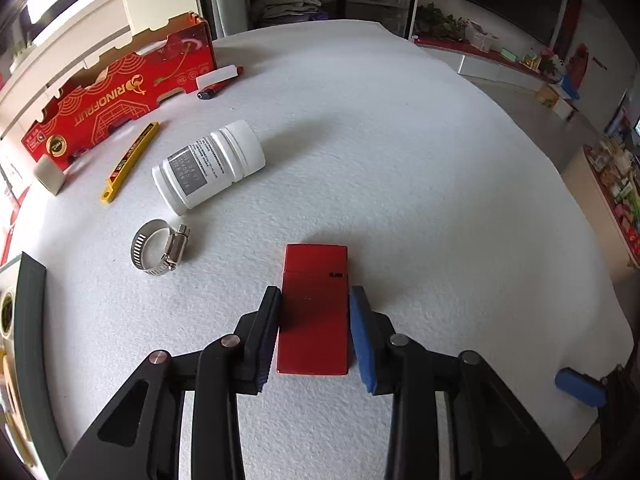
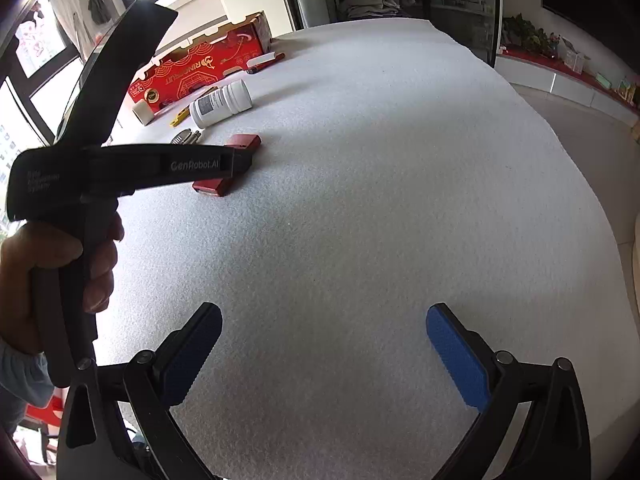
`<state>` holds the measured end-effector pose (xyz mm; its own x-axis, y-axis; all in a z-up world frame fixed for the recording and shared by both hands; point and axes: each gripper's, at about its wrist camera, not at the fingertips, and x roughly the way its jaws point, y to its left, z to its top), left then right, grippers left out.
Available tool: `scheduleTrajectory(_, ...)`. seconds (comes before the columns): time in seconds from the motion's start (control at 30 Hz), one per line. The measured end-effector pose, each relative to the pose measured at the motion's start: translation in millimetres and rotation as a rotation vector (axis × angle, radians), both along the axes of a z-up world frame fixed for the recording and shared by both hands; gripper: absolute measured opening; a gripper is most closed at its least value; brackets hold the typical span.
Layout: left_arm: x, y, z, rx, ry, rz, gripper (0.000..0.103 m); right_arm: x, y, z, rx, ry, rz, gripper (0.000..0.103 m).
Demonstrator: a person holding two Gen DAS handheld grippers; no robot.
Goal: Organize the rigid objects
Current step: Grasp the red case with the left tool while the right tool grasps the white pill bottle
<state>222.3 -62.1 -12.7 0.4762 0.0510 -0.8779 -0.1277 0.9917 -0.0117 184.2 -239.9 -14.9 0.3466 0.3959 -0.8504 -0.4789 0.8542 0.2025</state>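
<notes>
left wrist view. your left gripper (image 1: 314, 300) straddles the flat red rectangular case (image 1: 313, 308), which lies on the white textured table cover (image 1: 400, 180). the black finger pad (image 1: 269, 320) sits against the case's left edge; the blue finger pad (image 1: 362, 332) stands at the right edge, and contact there cannot be confirmed. treat the fingers as narrow around the case, not yet proven clamped. risk: the case is thin and smooth, so the pads may bite only its upper edges. if you lift before both pads seat, expect it to pivot or slip out. the grip also lies toward the near half of the case, so the far end may droop.

the metal hose clamp (image 1: 158, 248) and the white plastic bottle lying on its side (image 1: 210, 168) rest to the left, well apart from the case. the yellow utility knife (image 1: 130, 162), the small pale block (image 1: 49, 175) and the red marker pen (image 1: 218, 89) lie near the red printed cardboard box (image 1: 120, 92). risk: the bottle can roll if you brush it on the way toward the box.

right wrist view. your right gripper (image 2: 324, 354) hangs over bare cover with its fingers wide and nothing between them. the red case (image 2: 228, 164) is partly hidden behind the left tool's body. risk: the two tools sit near each other, so a sideways swing of either hand could knock the left grip loose.
</notes>
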Motion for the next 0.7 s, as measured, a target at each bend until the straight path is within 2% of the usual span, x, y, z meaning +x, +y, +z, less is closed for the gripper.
scheduleTrajectory(0.13, -38.1, 2.3, 0.6, 0.010, -0.023, -0.017, 0.037, -0.7, -0.9, -0.5, -0.023, 0.001, -0.015, 0.103)
scheduleTrajectory(0.27, -91.0, 23.0, 1.1, 0.028, -0.039, 0.029, 0.037, 12.0, 11.2, -0.5, -0.028, 0.018, -0.015, 0.103)
scheduleTrajectory(0.37, -117.7, 48.9, 1.2, 0.015, -0.040, 0.099, 0.037, 29.8, 40.6, -2.2, -0.060, -0.001, 0.010, 0.103)
scheduleTrajectory(0.5, -133.1, 71.6, 0.8, 0.010, -0.054, 0.173, 0.037, 57.2, 98.8, -6.8, -0.124, -0.059, 0.063, 0.103)
scheduleTrajectory(0.6, -133.3, 69.7, 0.4, 0.028, -0.061, 0.176, 0.037, 79.4, 132.7, 4.3, -0.028, -0.067, 0.078, 0.103)
scheduleTrajectory(0.7, -135.4, 73.6, -0.2, 0.008, -0.065, 0.185, 0.037, 93.3, 165.4, 25.2, 0.016, -0.139, 0.081, 0.103)
